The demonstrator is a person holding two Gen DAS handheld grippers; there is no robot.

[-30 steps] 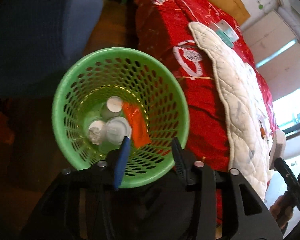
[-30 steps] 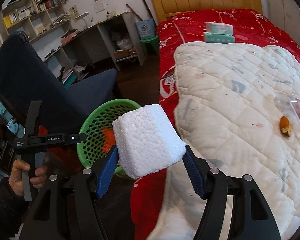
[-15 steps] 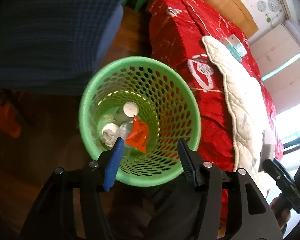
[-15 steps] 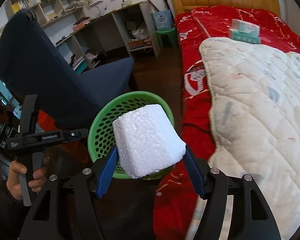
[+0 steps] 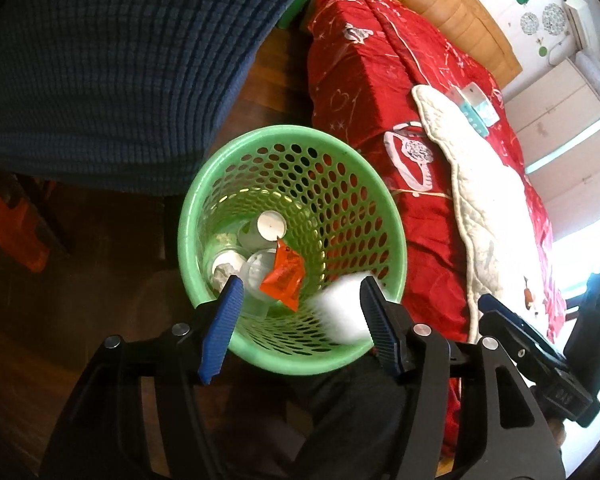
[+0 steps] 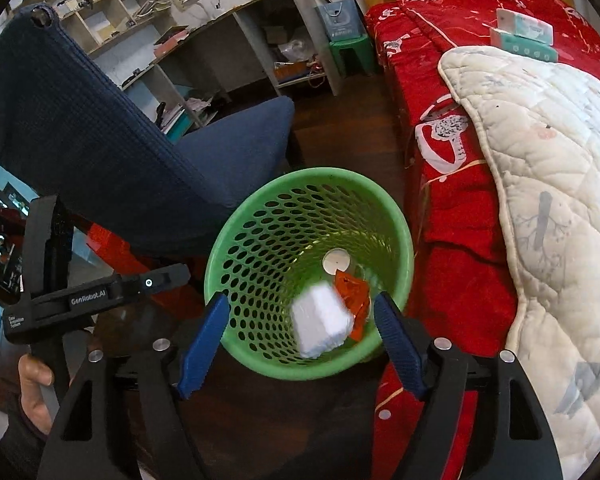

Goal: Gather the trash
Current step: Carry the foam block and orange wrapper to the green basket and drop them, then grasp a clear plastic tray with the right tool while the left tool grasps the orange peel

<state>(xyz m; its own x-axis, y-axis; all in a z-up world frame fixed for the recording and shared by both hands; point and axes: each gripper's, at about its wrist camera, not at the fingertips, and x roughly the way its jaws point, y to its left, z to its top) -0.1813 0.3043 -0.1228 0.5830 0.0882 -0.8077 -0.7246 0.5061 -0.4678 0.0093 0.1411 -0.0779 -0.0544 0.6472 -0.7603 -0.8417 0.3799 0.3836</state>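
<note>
The foam block (image 6: 320, 326) is loose inside the green basket (image 6: 236, 240), blurred, low against the near wall and clear of both my right pads. In the left wrist view the foam block (image 5: 342, 312) shows as a white smear at the basket's (image 5: 292, 364) near-right wall, partly hidden behind my left tool's right finger. Next to it lies an orange wrapper (image 6: 352, 292), and beyond that a white round lid (image 6: 336, 261); from the left view I also make out the wrapper (image 5: 283, 276), the lid (image 5: 272, 224), a clear cup (image 5: 256, 270) and a crumpled white wad (image 5: 224, 270) at the bottom.

My right tool (image 6: 300, 340) hangs over the basket's near rim with its jaws apart; they have just been opening, and nothing is pressed between the blue pads (image 6: 202, 346). My left tool (image 5: 298, 328) also stands over the near rim, jaws apart and just been widening, with only the basket's inside seen between them.

The basket stands on a dark wooden floor (image 6: 340, 92), just beside the red bed (image 6: 460, 240), which carries a white quilt (image 6: 560, 184) and tissue packs (image 6: 524, 36) near the headboard. On the other side is a dark blue chair (image 6: 100, 132). The left tool's black body and a hand (image 6: 36, 392) gripping it show at the left edge of the right view. Shelves and a worktop (image 6: 220, 24) line the far wall.
</note>
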